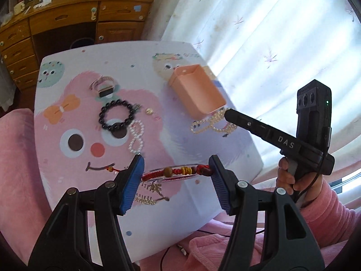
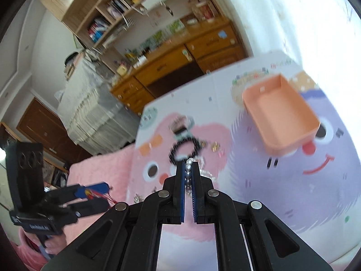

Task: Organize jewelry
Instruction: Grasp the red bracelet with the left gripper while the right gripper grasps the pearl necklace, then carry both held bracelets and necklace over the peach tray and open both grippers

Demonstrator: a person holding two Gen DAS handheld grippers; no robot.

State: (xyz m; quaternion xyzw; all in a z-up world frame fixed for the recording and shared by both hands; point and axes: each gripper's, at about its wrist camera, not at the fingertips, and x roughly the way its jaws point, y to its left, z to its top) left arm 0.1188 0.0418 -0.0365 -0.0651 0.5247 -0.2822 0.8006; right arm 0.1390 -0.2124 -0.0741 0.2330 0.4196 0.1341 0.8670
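Note:
My left gripper (image 1: 176, 169) is shut on a red braided bracelet (image 1: 180, 171) with wooden and yellow beads, held across its blue pads above the cartoon-print table (image 1: 203, 149). In the right wrist view my right gripper (image 2: 187, 164) is shut on a pearl strand (image 2: 188, 169). From the left wrist view, the right gripper (image 1: 227, 114) is beside the peach box (image 1: 198, 90) with the pearl strand (image 1: 212, 125) dangling in loops under it. The peach box (image 2: 279, 117) stands empty. The left gripper (image 2: 94, 192) shows at the lower left with the red bracelet.
On the table lie a black bead bracelet (image 1: 116, 117), a small white pearl bracelet (image 1: 136, 137), a ring-like piece (image 1: 105, 88), a small gold item (image 1: 149, 111) and gold hairpins (image 1: 151, 192). A wooden desk (image 1: 67, 22) stands behind, a curtain (image 1: 270, 33) to the right, and pink bedding (image 1: 18, 158) around.

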